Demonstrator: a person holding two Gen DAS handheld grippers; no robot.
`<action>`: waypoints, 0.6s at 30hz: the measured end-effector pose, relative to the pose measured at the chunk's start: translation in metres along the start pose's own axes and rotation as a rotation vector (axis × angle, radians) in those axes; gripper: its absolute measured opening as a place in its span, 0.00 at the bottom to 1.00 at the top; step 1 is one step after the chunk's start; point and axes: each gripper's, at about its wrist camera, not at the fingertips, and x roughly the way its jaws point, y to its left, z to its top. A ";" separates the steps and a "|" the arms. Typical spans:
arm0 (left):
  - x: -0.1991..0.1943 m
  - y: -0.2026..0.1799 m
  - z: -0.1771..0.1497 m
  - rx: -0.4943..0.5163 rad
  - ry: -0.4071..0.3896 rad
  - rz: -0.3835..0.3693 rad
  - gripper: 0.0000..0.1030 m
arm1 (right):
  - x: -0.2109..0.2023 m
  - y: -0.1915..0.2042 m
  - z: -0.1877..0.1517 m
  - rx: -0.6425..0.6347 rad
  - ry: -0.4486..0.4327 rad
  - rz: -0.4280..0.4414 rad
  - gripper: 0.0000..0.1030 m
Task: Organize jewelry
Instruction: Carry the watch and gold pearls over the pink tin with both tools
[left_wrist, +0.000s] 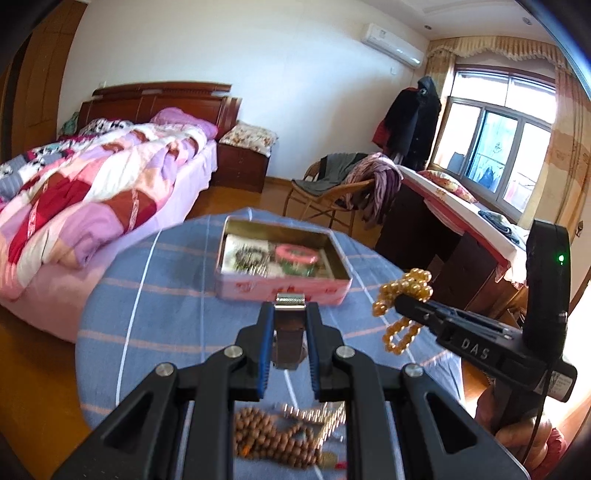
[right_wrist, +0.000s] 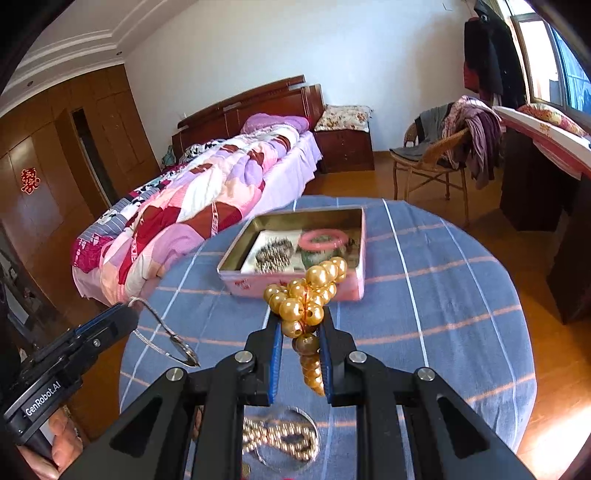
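Two grippers hang over the striped table (right_wrist: 443, 295), each carrying a piece toward the tin (right_wrist: 354, 229) by the far edge. The left gripper (left_wrist: 290, 314) pinches a watch (left_wrist: 290, 341) by its strap; the right gripper (right_wrist: 301, 332) clamps a gold bead bracelet (right_wrist: 308, 291). Each should clear the tin's near wall and lower inside before releasing, so that no dangling loop catches the rim.
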 end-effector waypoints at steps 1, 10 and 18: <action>0.001 -0.002 0.006 0.008 -0.012 -0.003 0.17 | 0.000 0.001 0.005 -0.002 -0.011 0.005 0.17; 0.024 -0.010 0.062 0.044 -0.118 -0.009 0.17 | 0.018 0.000 0.063 -0.024 -0.106 -0.002 0.17; 0.087 -0.004 0.100 0.026 -0.141 -0.005 0.17 | 0.092 -0.015 0.105 0.006 -0.083 -0.027 0.17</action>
